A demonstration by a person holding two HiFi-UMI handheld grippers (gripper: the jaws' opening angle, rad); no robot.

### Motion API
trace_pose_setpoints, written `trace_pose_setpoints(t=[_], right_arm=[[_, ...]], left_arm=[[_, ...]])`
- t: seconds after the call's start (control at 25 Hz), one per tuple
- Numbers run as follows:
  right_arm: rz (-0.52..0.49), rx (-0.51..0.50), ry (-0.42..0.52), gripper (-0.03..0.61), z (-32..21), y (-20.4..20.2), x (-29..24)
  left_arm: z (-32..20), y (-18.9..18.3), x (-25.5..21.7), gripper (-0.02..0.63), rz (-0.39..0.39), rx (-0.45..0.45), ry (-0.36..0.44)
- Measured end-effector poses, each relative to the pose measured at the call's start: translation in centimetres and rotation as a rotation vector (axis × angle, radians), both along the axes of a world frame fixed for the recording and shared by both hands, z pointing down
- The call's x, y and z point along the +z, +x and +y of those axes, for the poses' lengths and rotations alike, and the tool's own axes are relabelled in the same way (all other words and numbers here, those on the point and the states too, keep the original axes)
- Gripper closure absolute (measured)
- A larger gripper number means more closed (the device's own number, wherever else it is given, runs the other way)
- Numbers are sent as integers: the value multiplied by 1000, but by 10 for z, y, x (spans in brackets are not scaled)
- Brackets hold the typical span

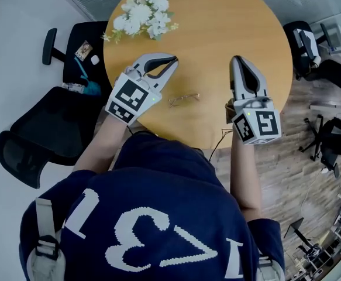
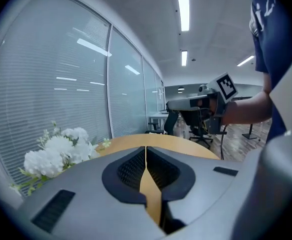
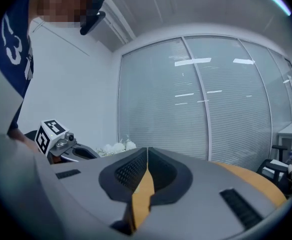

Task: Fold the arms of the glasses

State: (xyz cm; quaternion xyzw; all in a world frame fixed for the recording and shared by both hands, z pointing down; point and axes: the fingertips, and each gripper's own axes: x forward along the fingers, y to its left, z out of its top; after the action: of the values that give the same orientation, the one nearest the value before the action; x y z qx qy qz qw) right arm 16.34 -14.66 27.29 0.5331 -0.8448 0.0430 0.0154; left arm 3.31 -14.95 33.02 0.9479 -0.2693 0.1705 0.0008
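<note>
Left gripper point(image 1: 172, 59) first: its jaws are pressed together, tip to tip, with nothing between them, and its own view shows only a thin seam between the dark pads. It sits left of centre in the head view, angled toward the upper right. The right gripper point(image 1: 237, 59) is right of centre and points toward the top of the frame. Its jaws are closed and empty too.

Between the two, at the middle of the frame, the glasses point(image 1: 184, 99) lie flat on the round wooden table point(image 1: 217, 22), touching neither gripper. They are too small to tell how their arms are set.

Further out, a bunch of white flowers point(image 1: 141, 13) rests on the table near its upper-left edge, above the left gripper. A black office chair point(image 1: 47, 127) stands off the table at the left of the frame, and more dark chairs point(image 1: 310, 51) are at the right edge over the wooden floor point(image 1: 287, 174). The person's navy shirt point(image 1: 158, 215) fills the bottom.
</note>
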Motion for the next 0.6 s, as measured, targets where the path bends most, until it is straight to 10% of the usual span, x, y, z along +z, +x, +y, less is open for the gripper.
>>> trace_pose_setpoints(t=[0.6], right_arm=[[19, 63, 154, 551, 17, 10, -48]], left_arm=[[-23, -50, -66, 592, 202, -277, 124]])
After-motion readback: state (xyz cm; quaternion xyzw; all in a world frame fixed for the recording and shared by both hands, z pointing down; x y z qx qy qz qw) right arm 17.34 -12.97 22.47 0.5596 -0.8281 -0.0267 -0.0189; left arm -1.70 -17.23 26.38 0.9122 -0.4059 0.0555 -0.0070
